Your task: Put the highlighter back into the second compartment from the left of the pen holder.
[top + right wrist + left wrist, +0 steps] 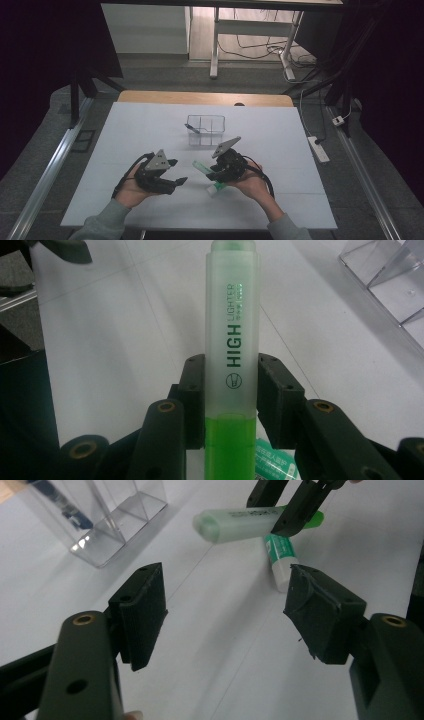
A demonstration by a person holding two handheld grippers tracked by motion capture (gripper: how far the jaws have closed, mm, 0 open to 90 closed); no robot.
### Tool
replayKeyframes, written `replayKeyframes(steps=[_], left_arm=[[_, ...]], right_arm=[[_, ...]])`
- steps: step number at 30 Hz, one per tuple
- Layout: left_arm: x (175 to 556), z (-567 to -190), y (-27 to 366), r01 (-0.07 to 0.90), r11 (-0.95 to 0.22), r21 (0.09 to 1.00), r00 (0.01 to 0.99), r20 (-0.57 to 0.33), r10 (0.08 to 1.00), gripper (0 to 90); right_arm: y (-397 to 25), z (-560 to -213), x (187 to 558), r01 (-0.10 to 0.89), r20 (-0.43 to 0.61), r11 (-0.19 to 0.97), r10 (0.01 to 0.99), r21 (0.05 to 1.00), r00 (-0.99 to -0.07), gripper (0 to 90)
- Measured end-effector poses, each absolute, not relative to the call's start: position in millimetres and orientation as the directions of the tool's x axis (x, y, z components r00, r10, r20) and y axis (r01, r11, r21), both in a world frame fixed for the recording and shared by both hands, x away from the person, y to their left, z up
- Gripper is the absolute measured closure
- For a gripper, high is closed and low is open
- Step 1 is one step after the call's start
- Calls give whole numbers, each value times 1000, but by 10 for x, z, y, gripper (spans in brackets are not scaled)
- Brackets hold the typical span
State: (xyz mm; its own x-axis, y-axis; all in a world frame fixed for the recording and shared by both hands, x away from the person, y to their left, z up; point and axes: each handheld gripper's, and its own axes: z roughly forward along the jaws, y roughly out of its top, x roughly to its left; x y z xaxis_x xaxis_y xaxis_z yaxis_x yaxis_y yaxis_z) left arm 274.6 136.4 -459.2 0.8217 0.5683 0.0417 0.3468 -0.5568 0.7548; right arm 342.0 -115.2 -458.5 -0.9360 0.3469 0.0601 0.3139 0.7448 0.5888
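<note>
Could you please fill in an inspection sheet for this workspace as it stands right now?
Surface: white table, bare wood strip at its far edge.
Job's things: green highlighter clamped in the right gripper; clear compartment organizer beyond, a dark pen in it.
Clutter: small green-and-white tube lying under the highlighter.
Grippers: left gripper open, holding nothing.
Cables: black lead from each gripper; loose cables and a power strip on the floor.
Surroundings: dark room, desk frame behind.
</note>
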Motion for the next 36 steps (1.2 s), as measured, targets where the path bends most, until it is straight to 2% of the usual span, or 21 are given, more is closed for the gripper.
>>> replayKeyframes(steps=[26,36], left_arm=[[3005,-4599,864,226,-744,628,911,136,390,308],[3058,-4671,806,185,-791,583,939,131,317,359]], right_arm=[[-1067,-4658,3362,240,33,814,263,529,-964,661],[-1050,-4668,3331,189,30,838,202,512,-979,661]])
